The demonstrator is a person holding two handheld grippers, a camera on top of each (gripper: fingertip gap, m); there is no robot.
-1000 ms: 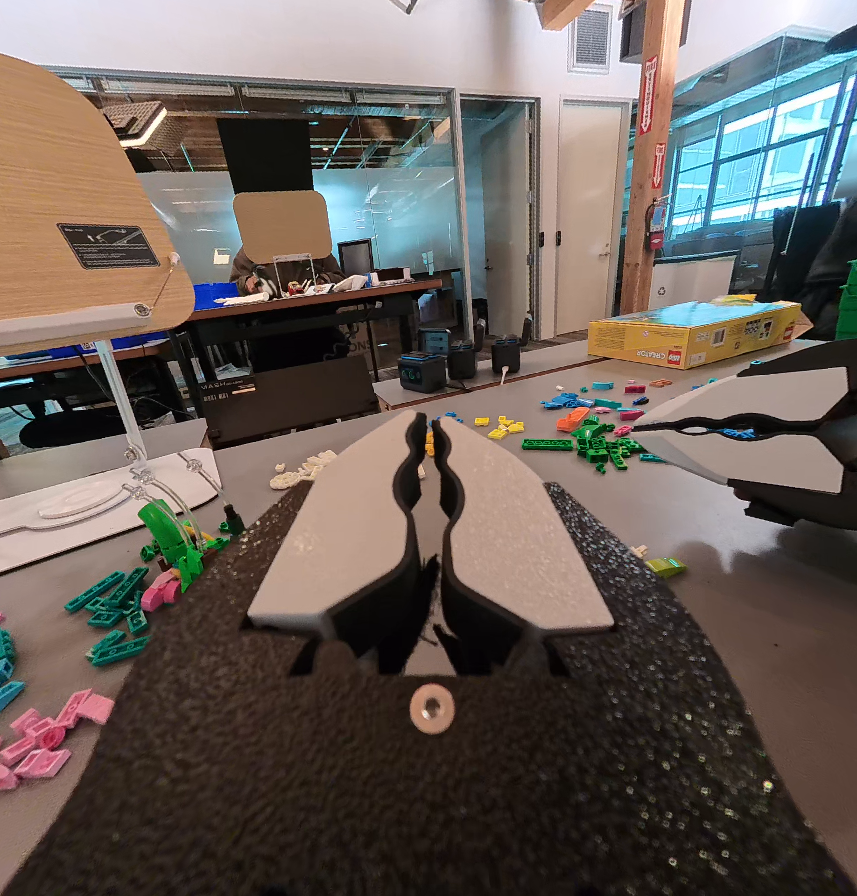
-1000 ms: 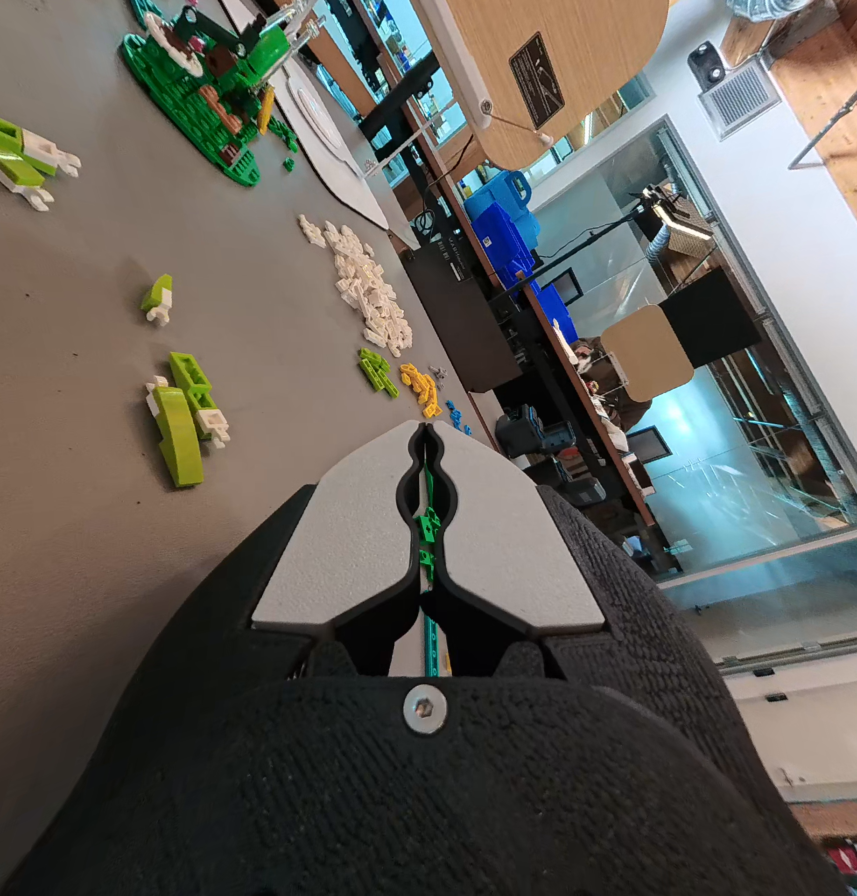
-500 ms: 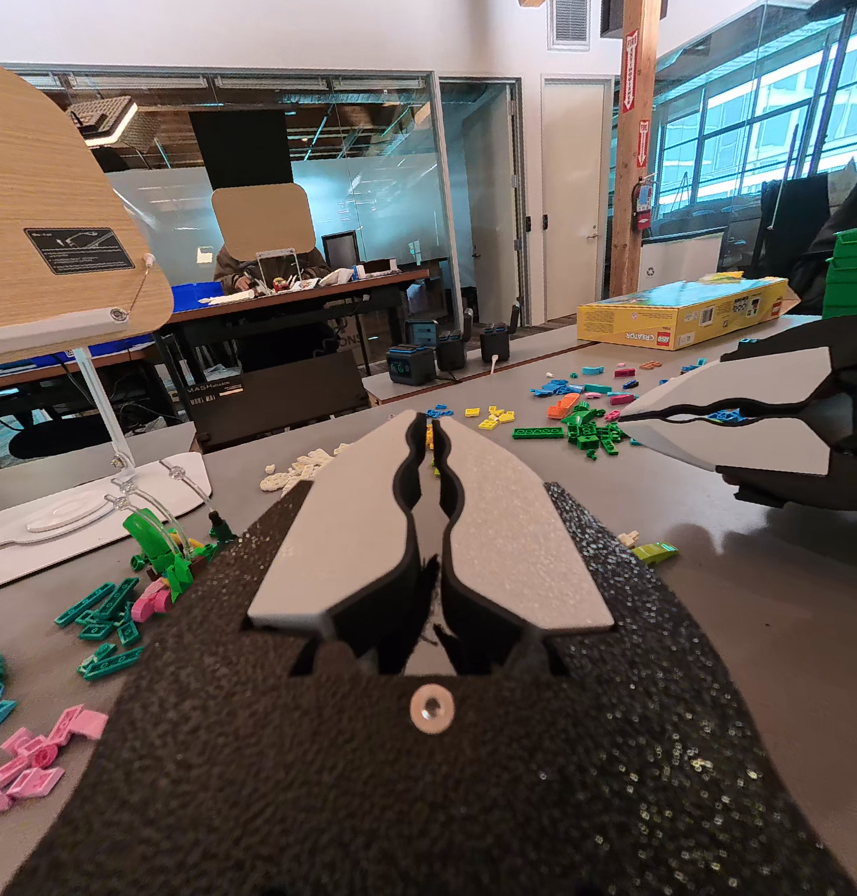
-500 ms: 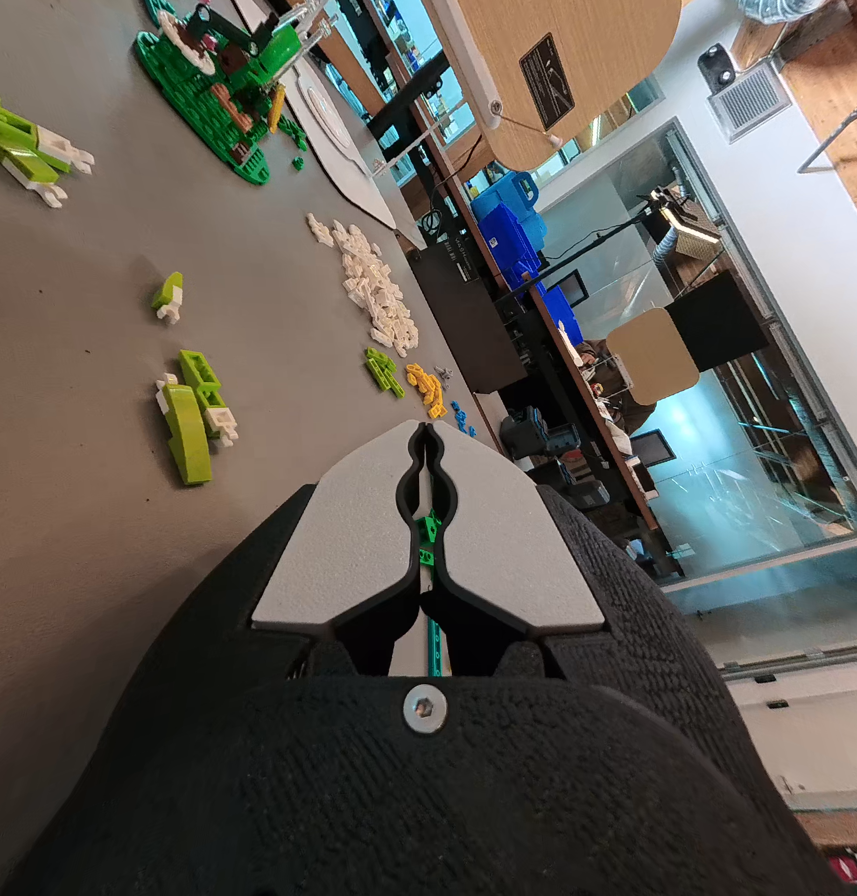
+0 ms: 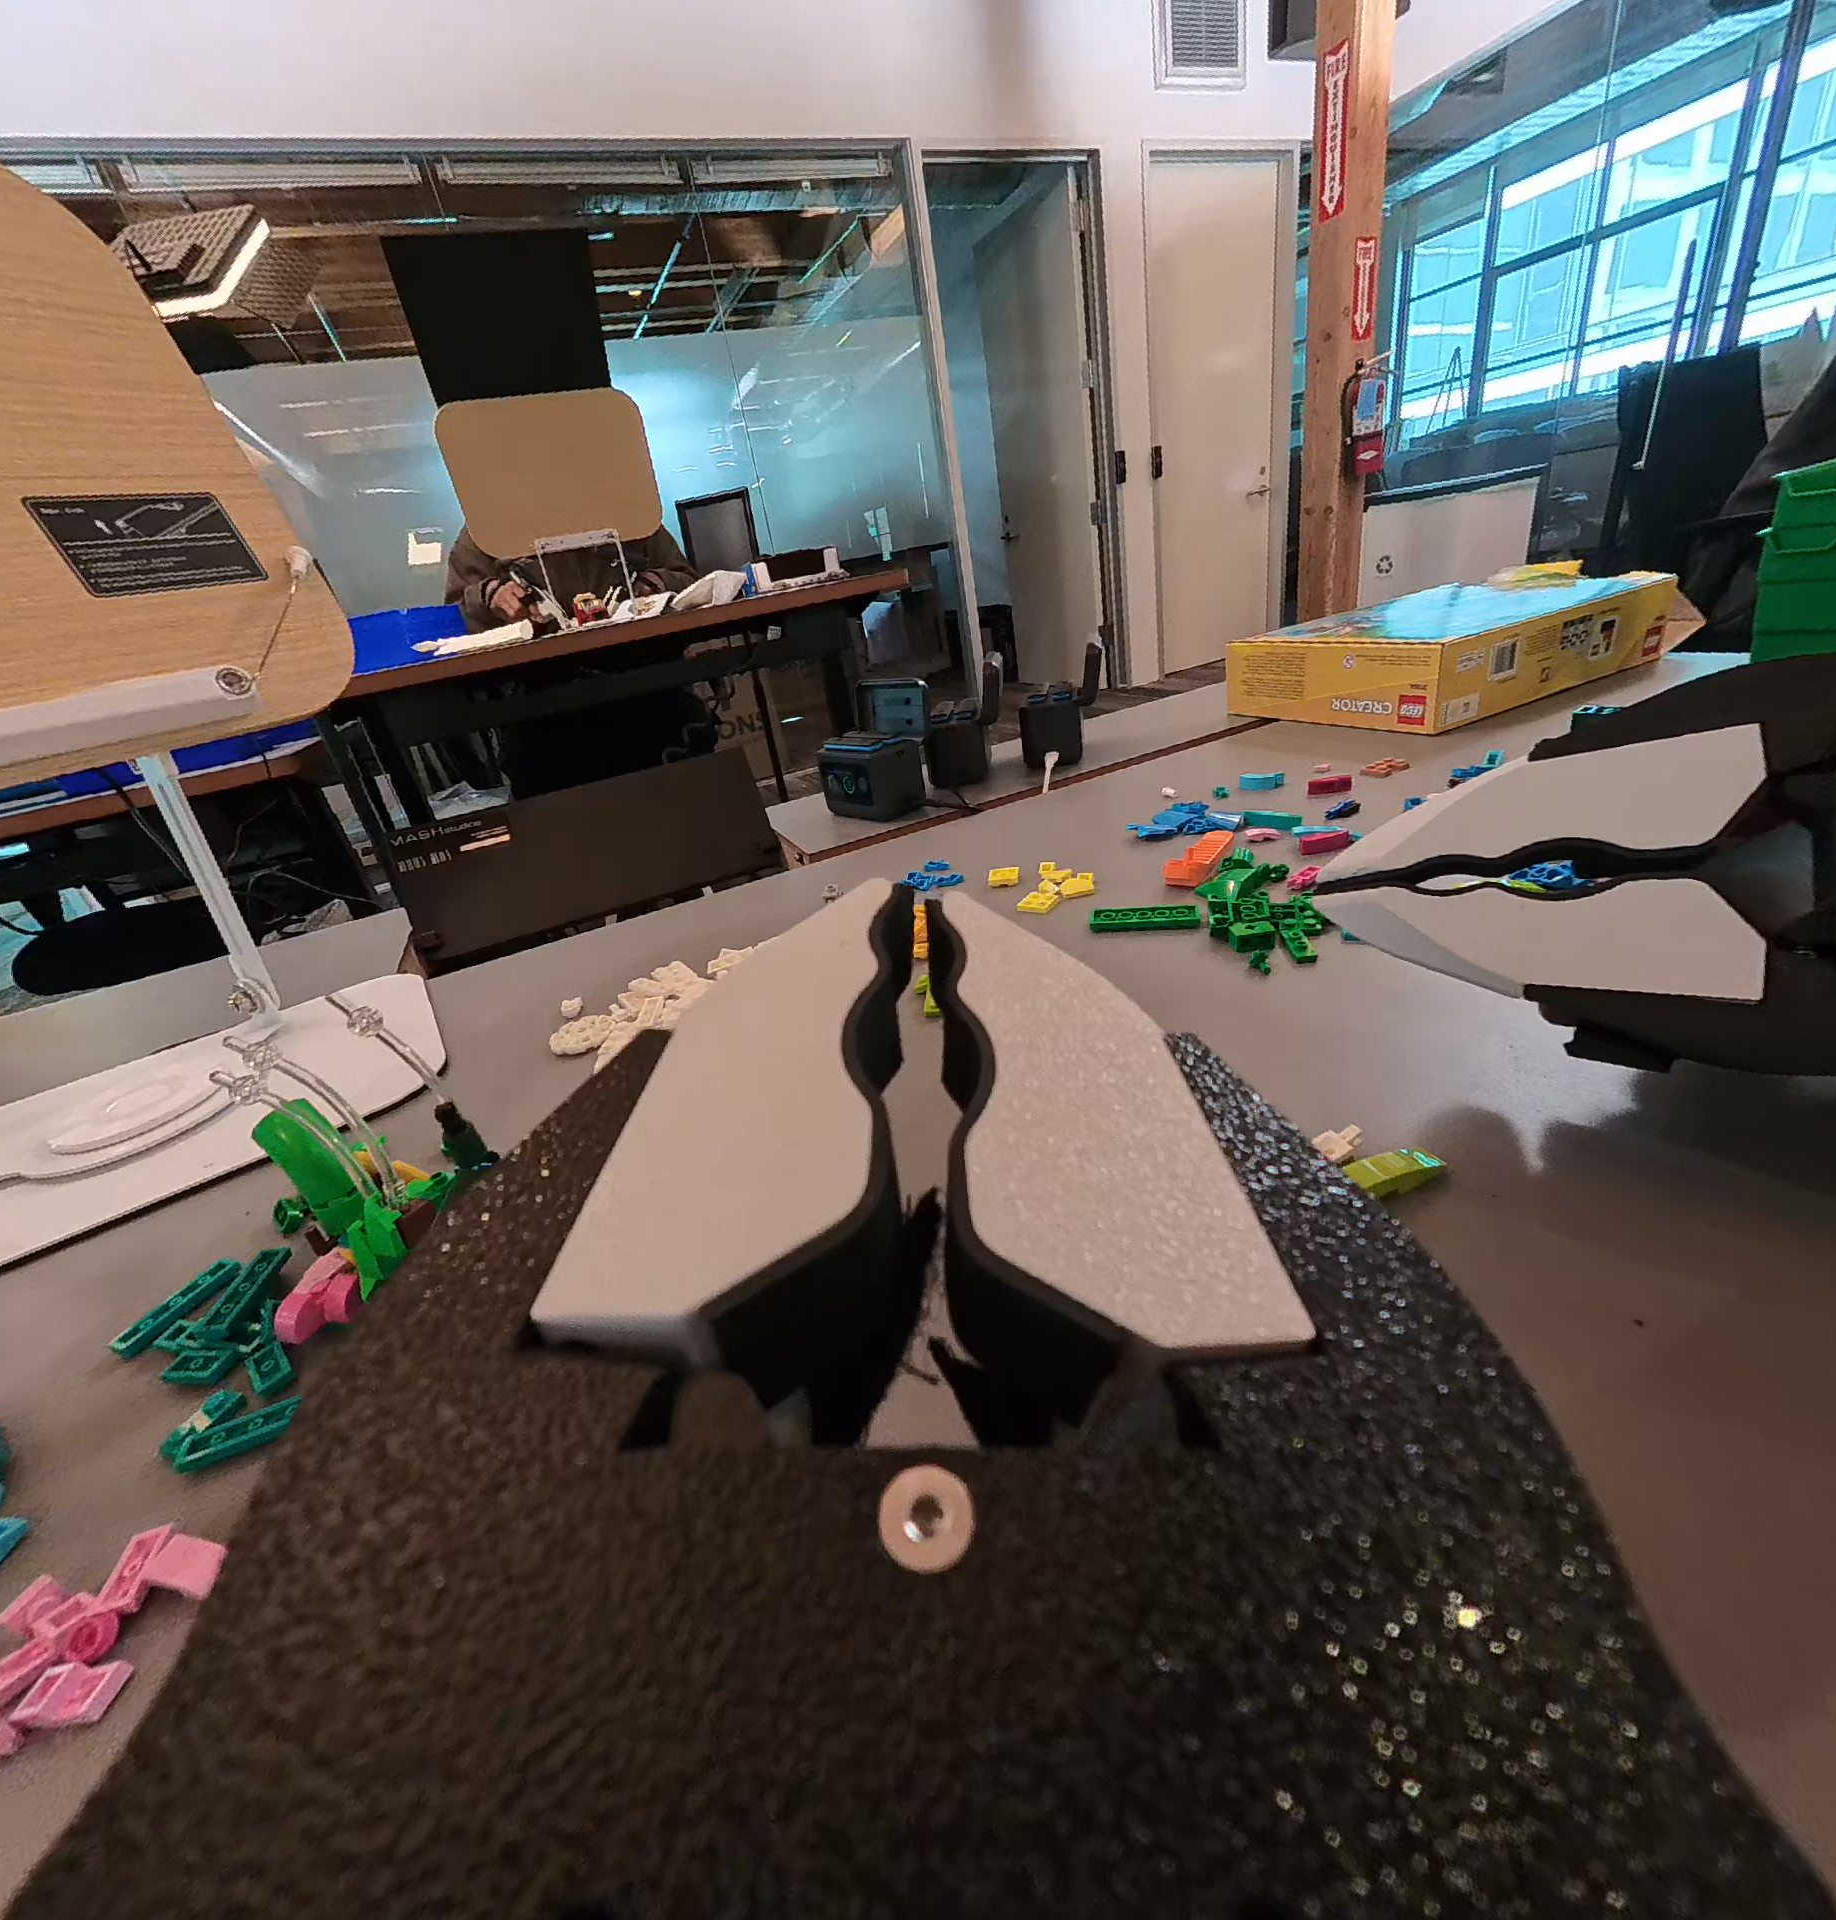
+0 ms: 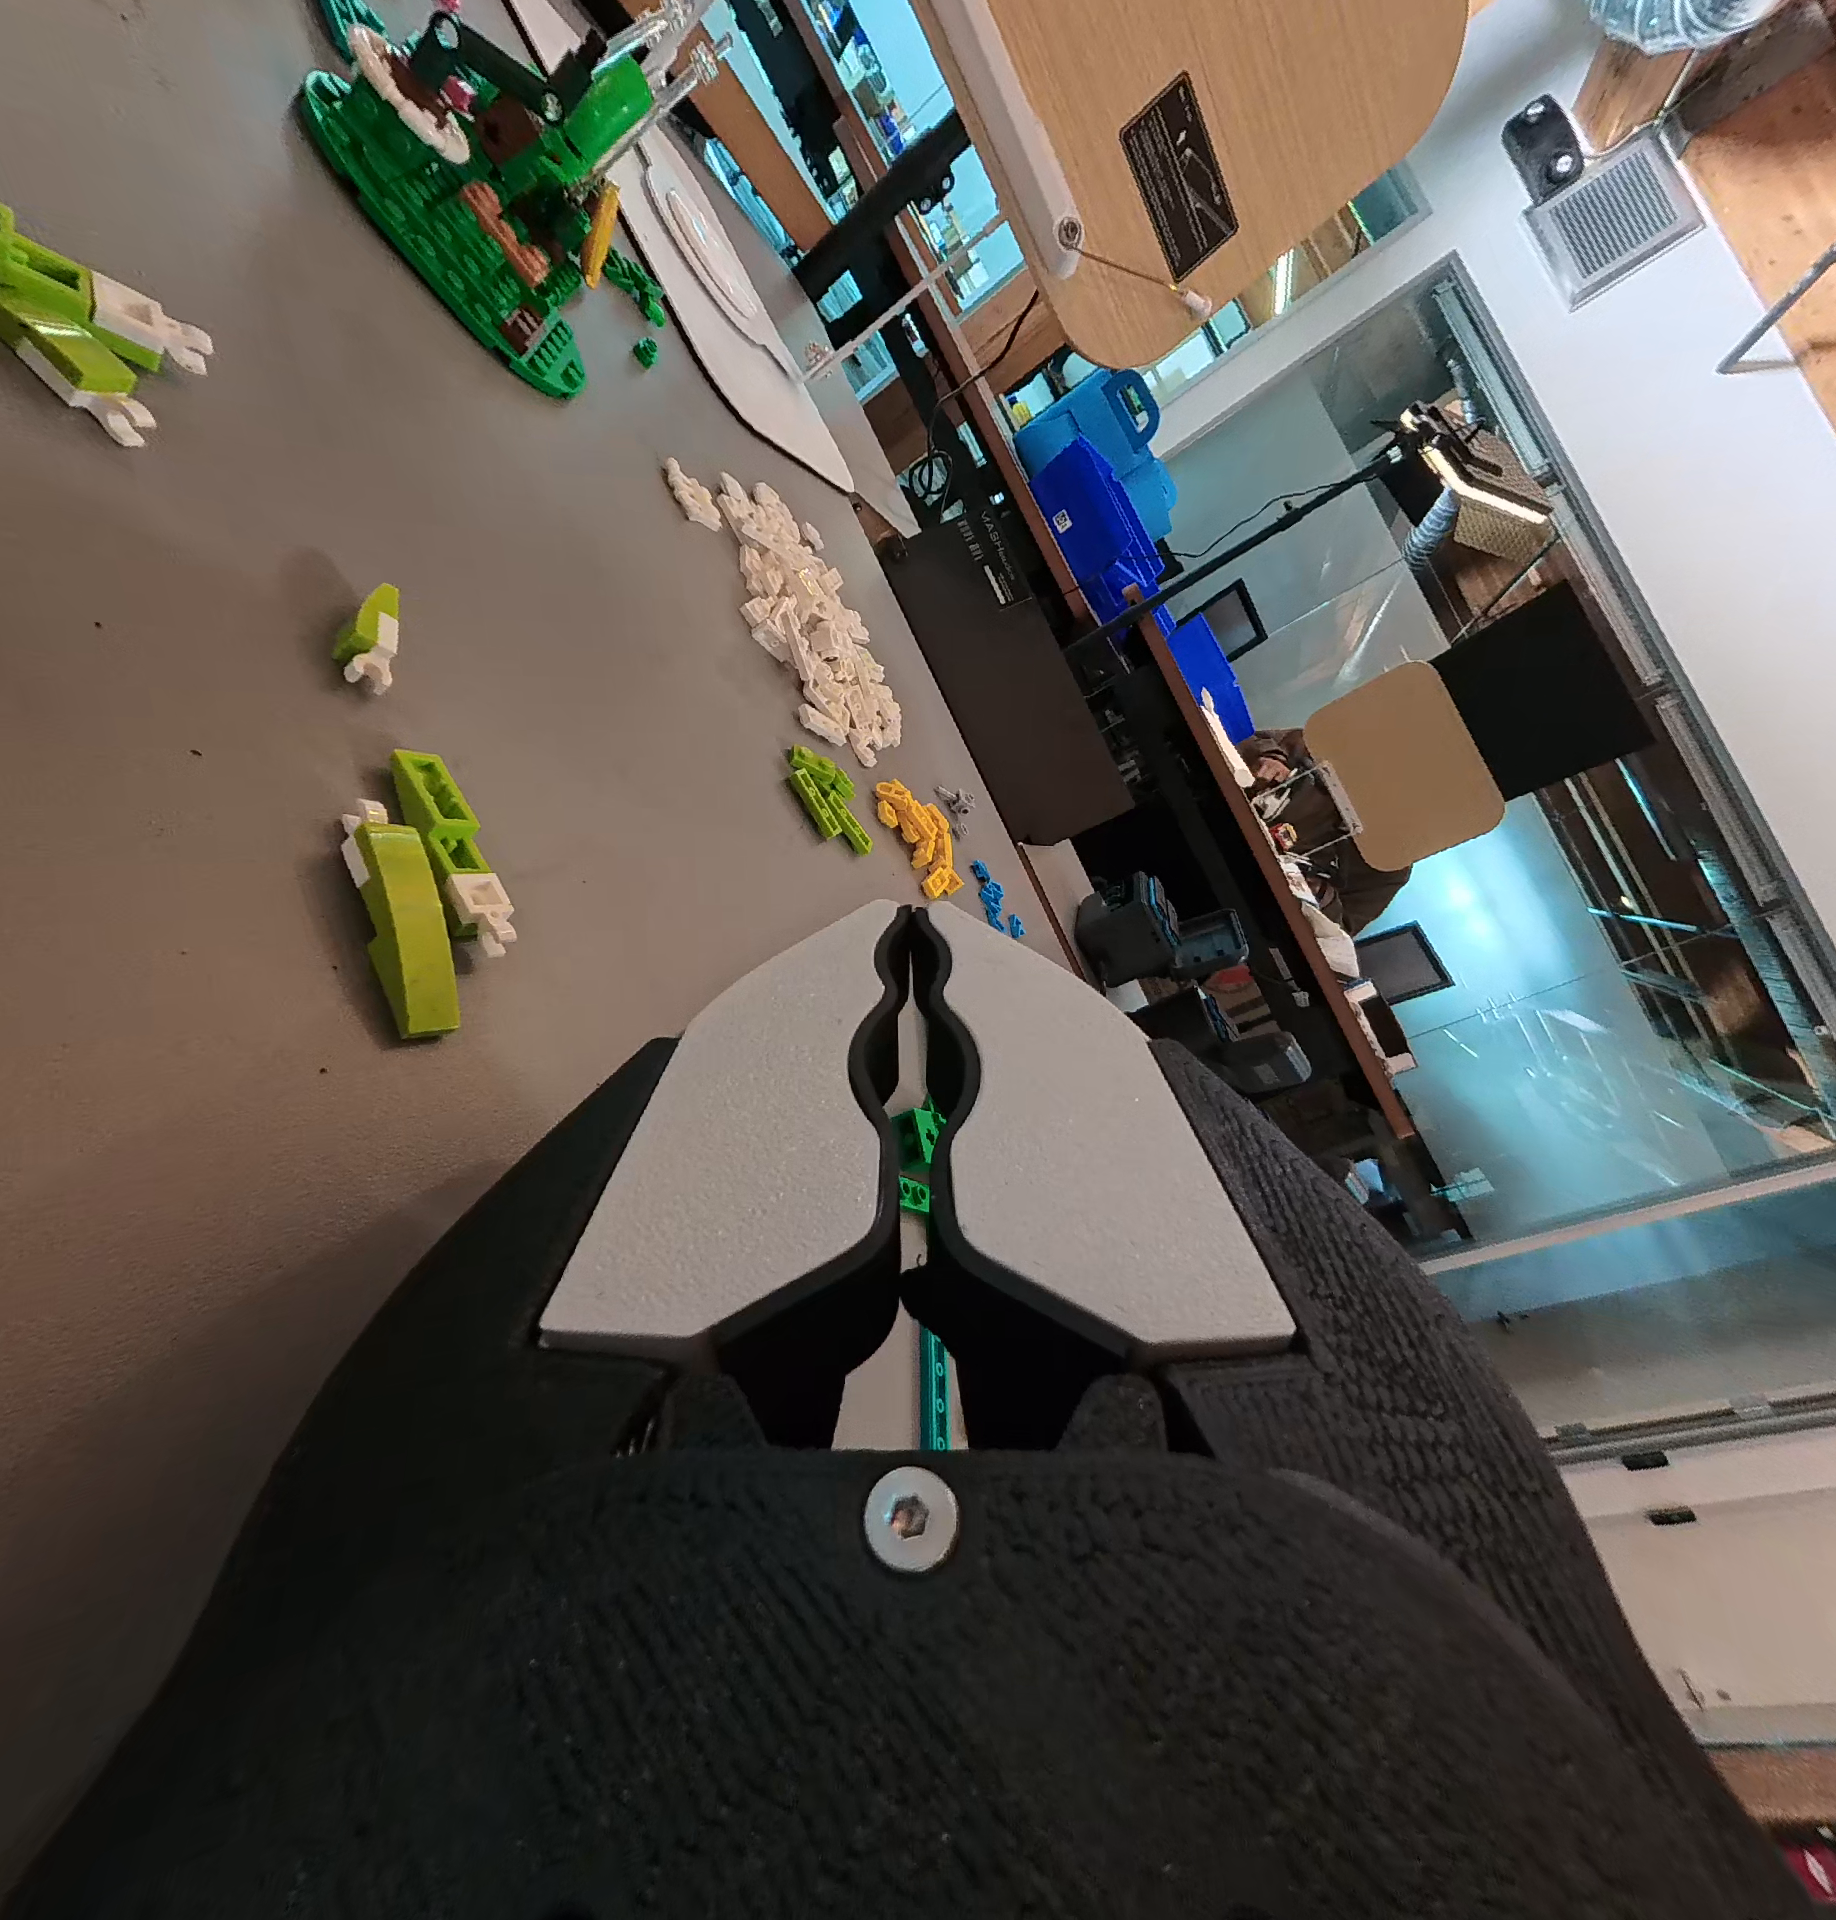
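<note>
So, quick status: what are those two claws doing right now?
Left gripper shut, nothing in it, above the grey table. Right gripper shut, tips together, nothing seen gripped. White bricks and yellow bricks ahead.

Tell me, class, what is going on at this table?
Two handheld grippers hover over a grey table strewn with toy bricks sorted in colour piles. The left gripper is shut and holds nothing. The right gripper is shut too, its tips together. A half-built green model stands nearby.
</note>
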